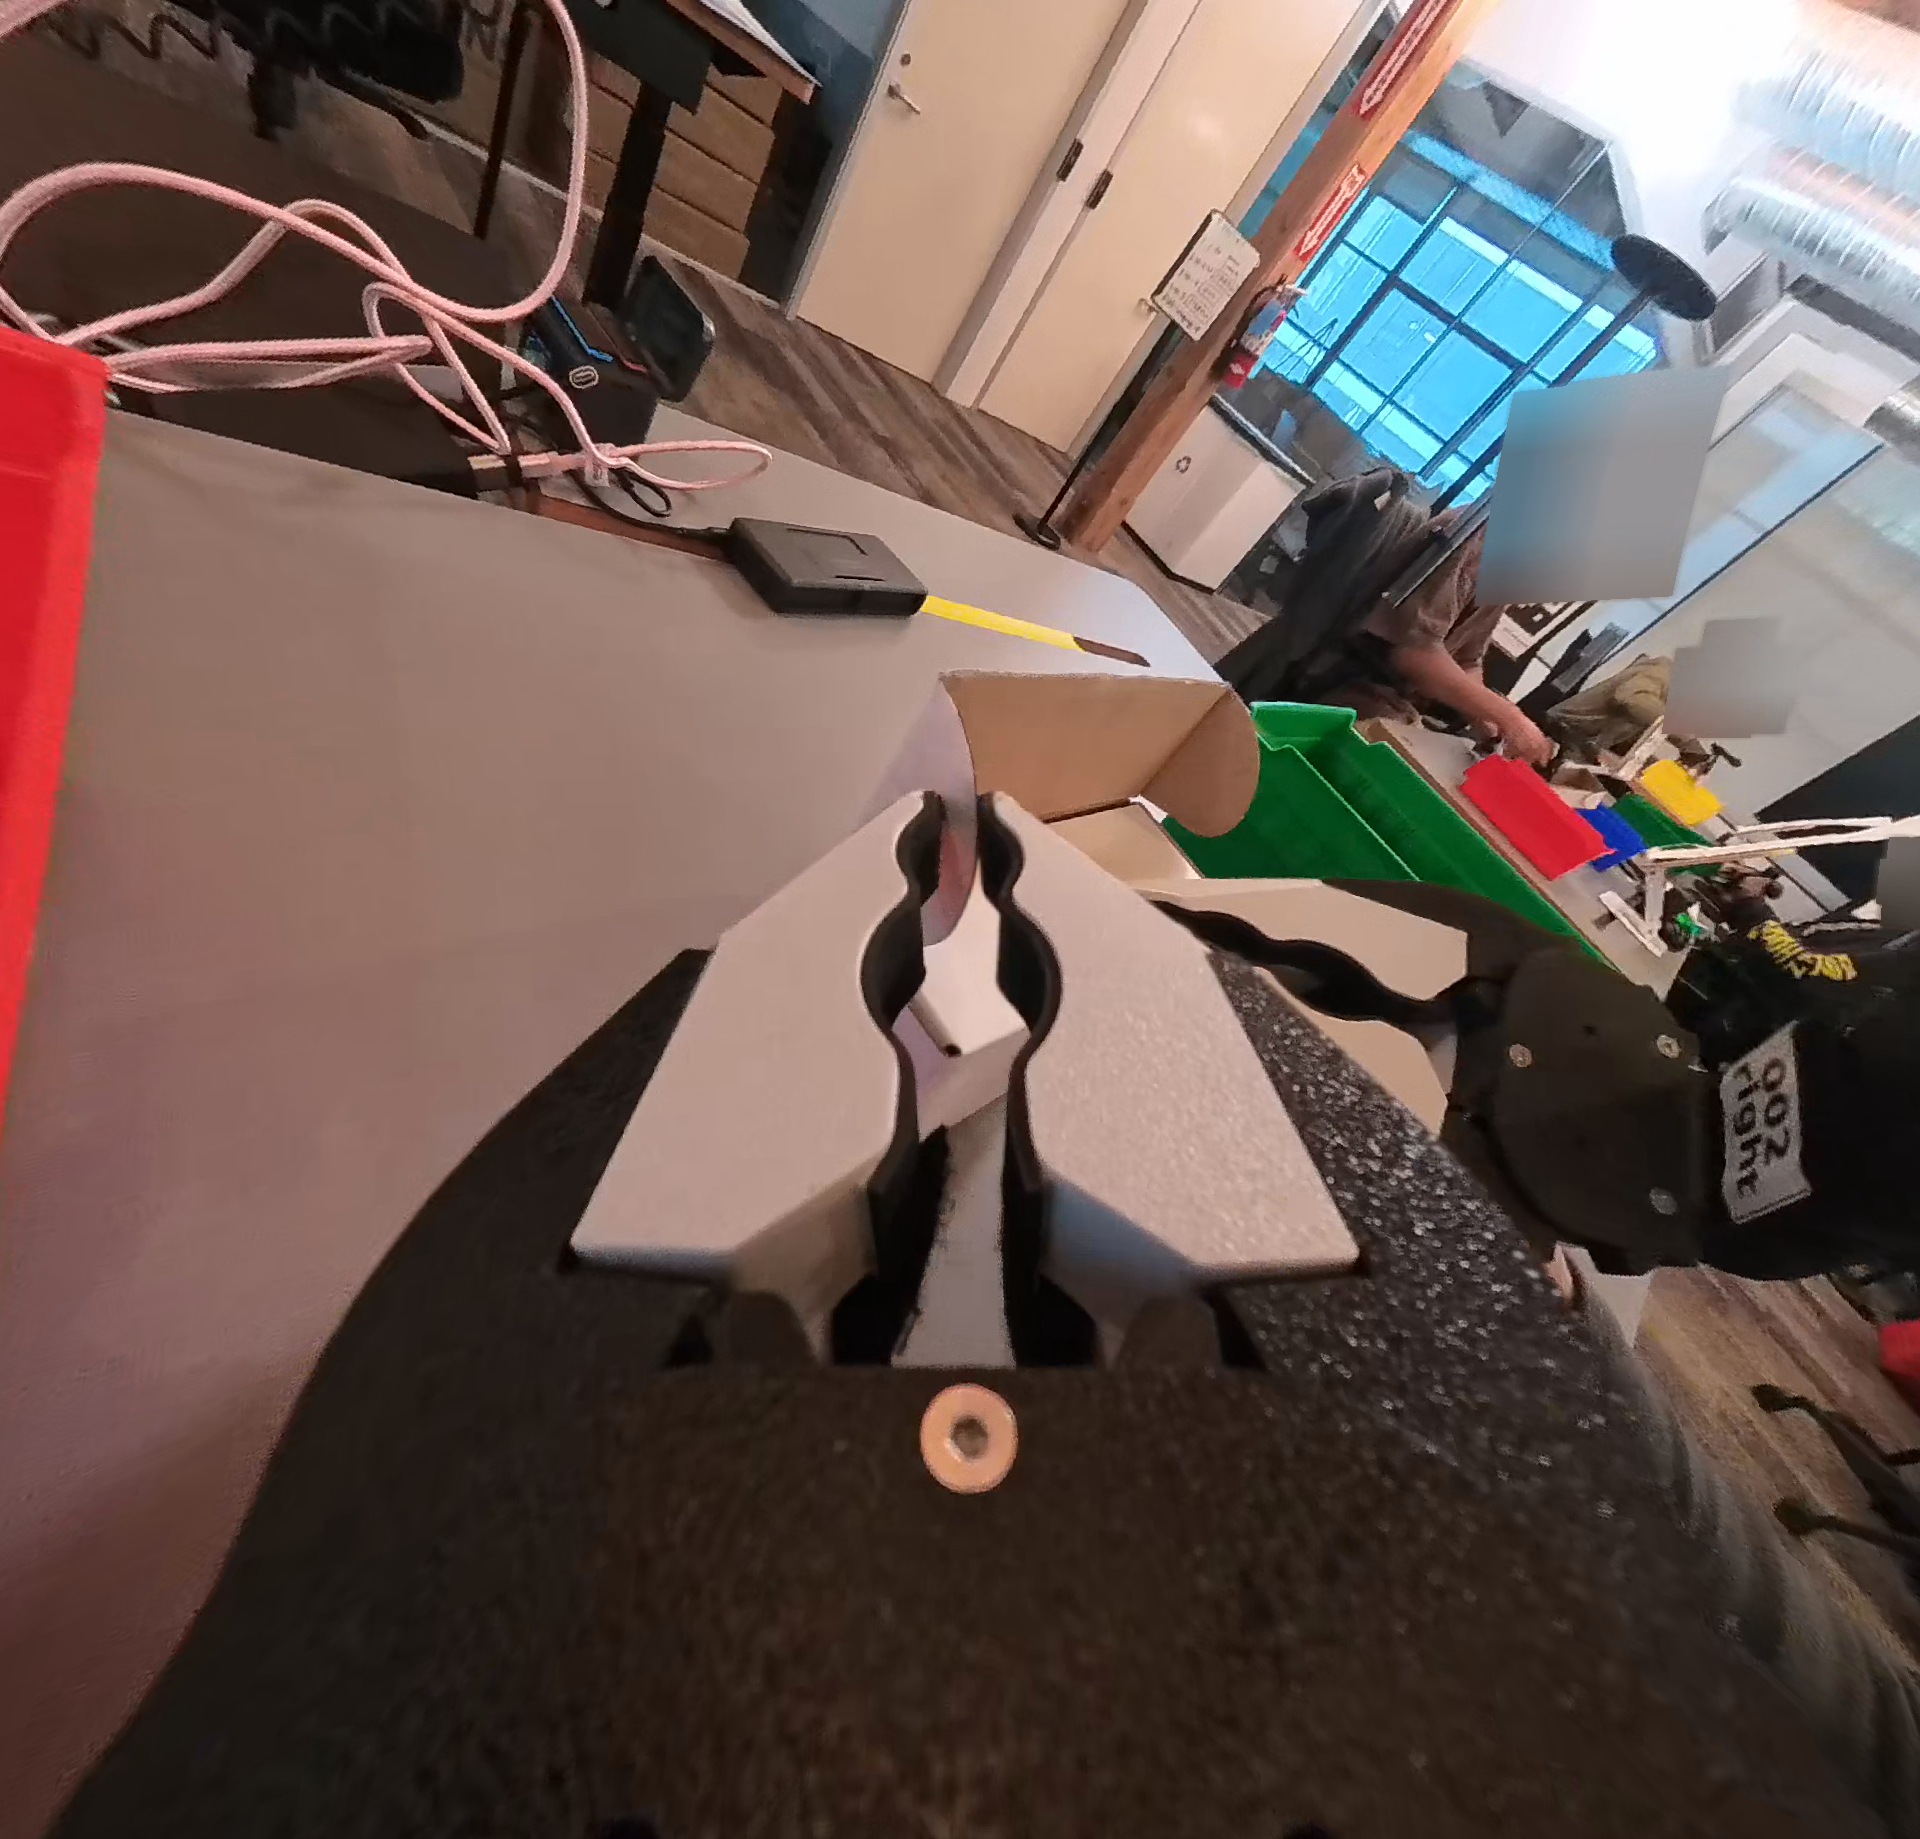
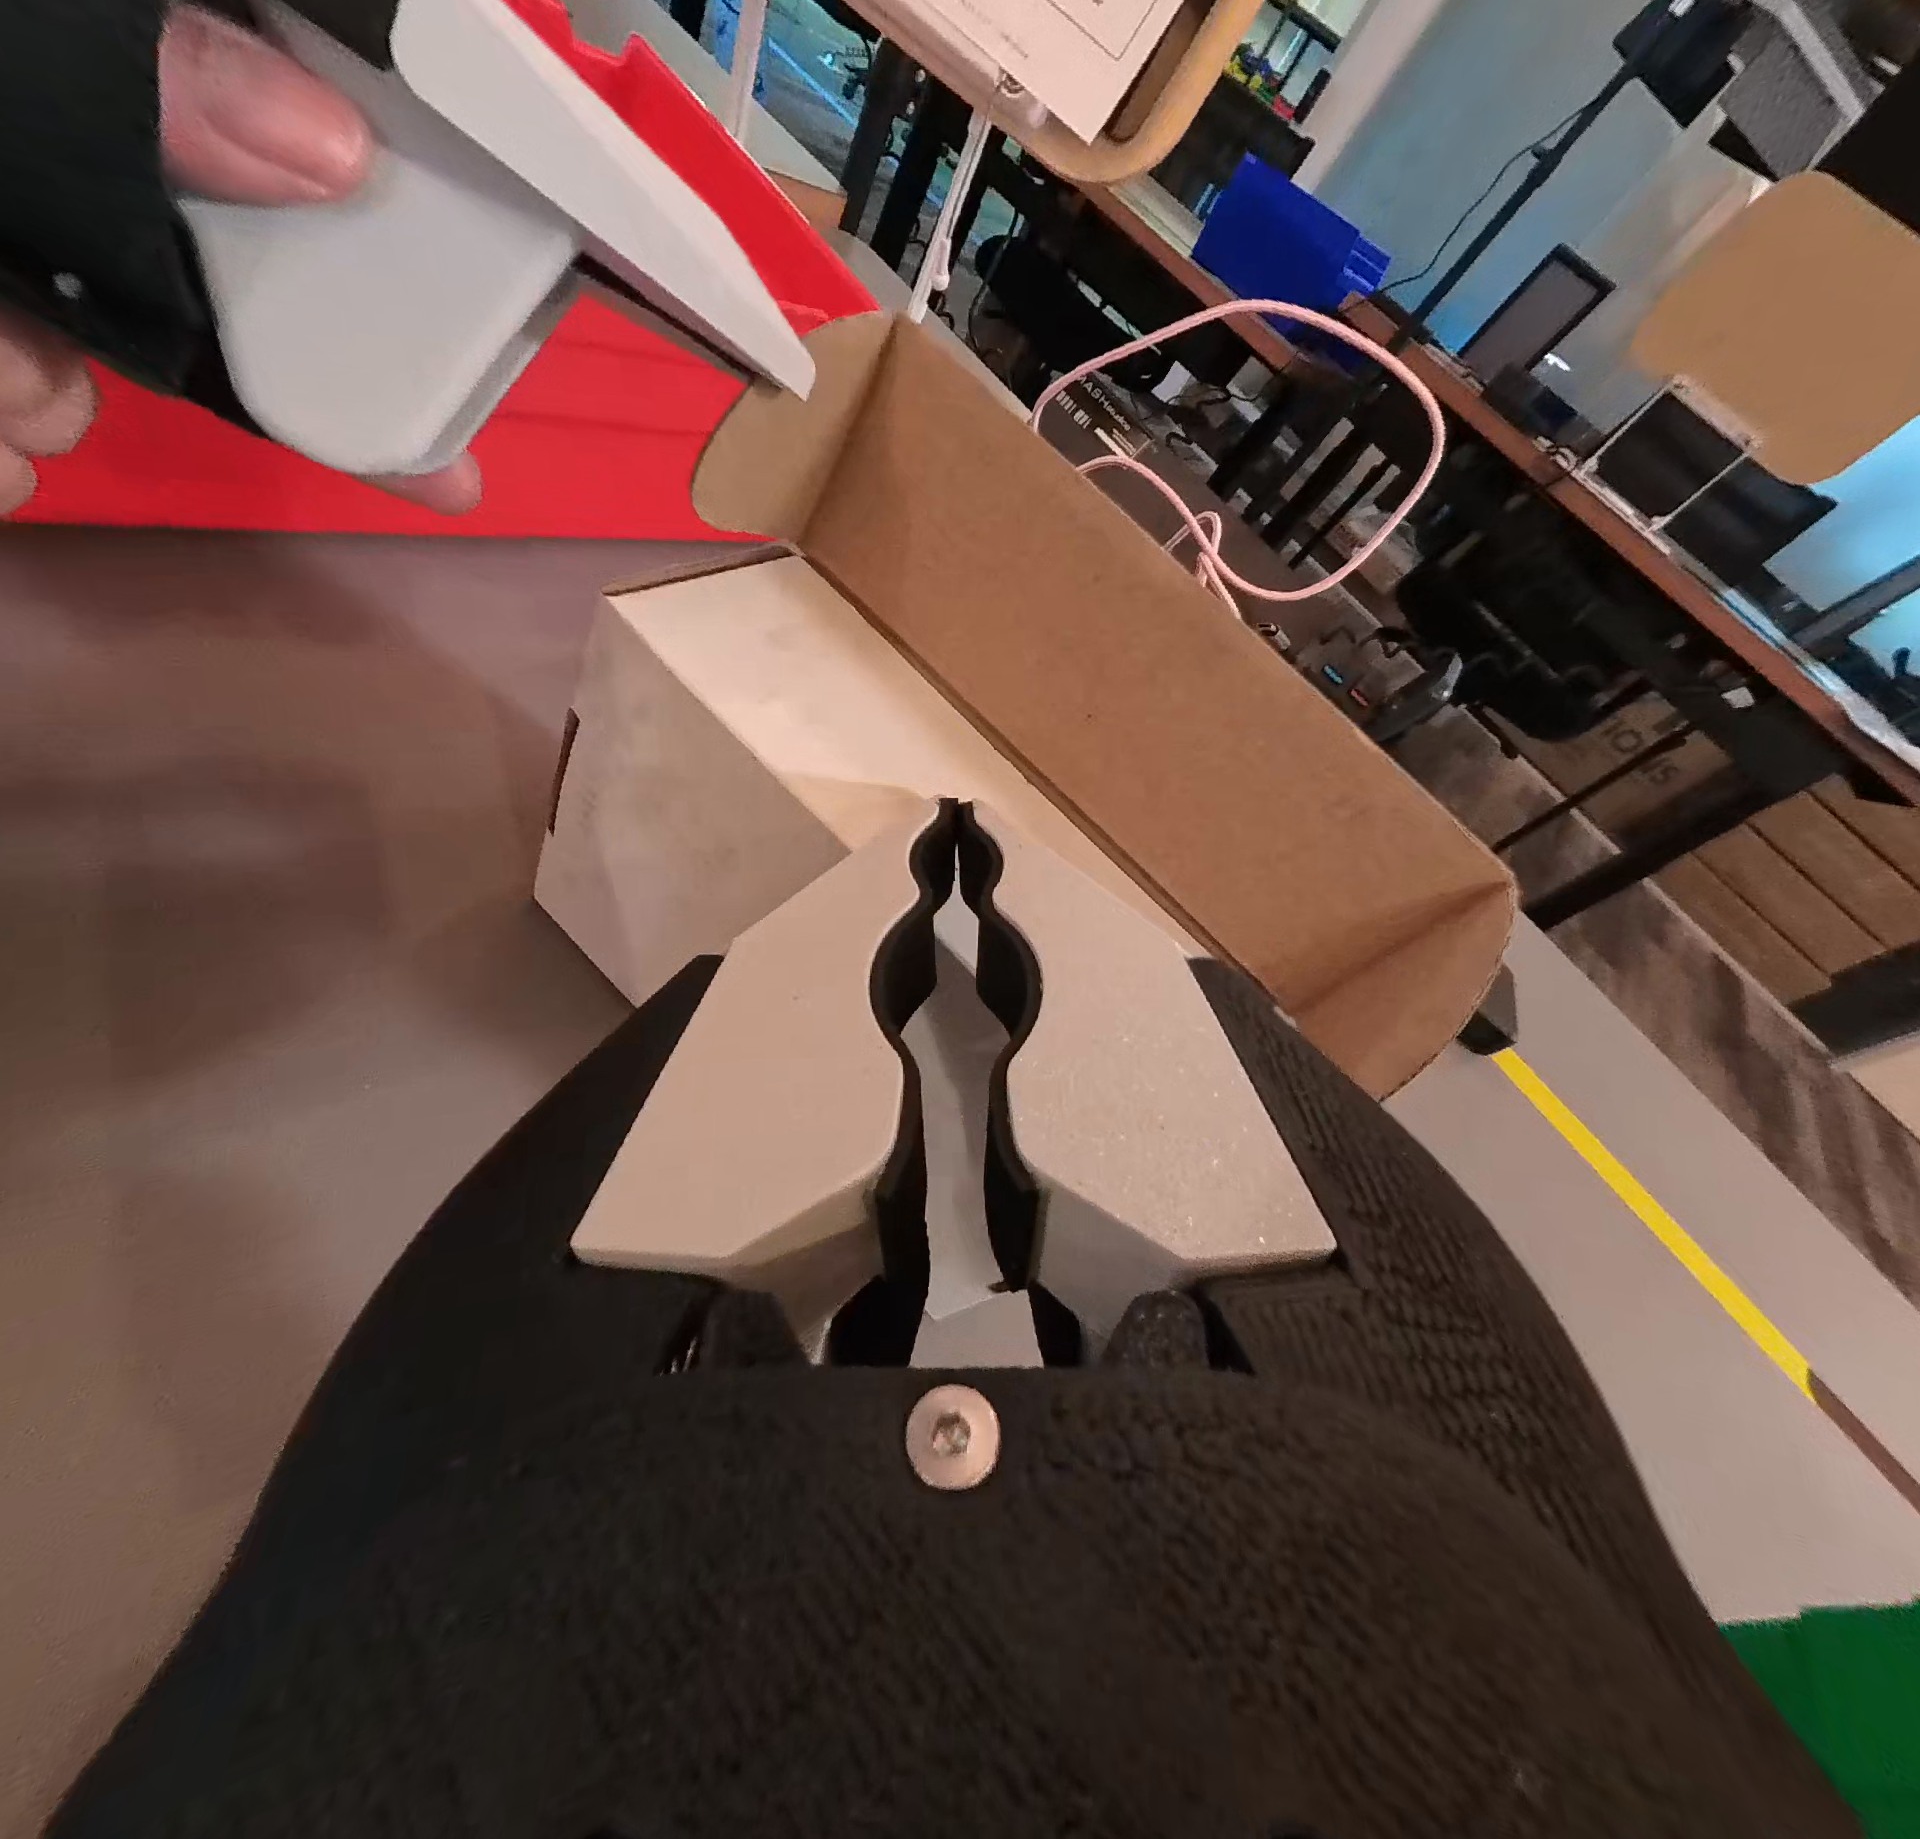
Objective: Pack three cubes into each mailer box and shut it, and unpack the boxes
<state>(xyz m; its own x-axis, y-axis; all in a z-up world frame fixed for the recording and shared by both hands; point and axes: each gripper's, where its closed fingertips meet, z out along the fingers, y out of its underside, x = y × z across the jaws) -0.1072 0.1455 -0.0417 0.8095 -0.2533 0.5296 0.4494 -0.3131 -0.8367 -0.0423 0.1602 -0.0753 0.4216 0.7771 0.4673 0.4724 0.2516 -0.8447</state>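
Cardboard dominates both wrist views: a white mailer box (image 2: 727,750) sits on the grey table (image 1: 416,750), its lid down and its brown-lined front flap (image 2: 1122,709) standing up. From the left wrist view the box lies just past our fingertips toward one o'clock, with a green bin (image 1: 1382,813) beyond it at two o'clock and a red bin (image 1: 42,646) at the nine o'clock edge.

Our left gripper (image 1: 961,818) is nearly closed, and its black pads pinch the rounded side ear (image 1: 951,750) of that flap, the thin card pressed between the tips. In the right wrist view the same tongs reach in from eleven o'clock, a gloved hand (image 2: 156,179) behind them, their tip meeting the ear at the flap's far end.

Our right gripper (image 2: 954,813) is closed with its tips together and nothing between them; it rests over the white lid just beside the flap's fold, though we cannot tell whether it touches the card.

Farther off at twelve o'clock in the left view lie a flat black device (image 1: 821,568), a yellow tape strip (image 1: 997,626) and pink cables (image 1: 416,335). We see no cubes, as the lid hides the inside.
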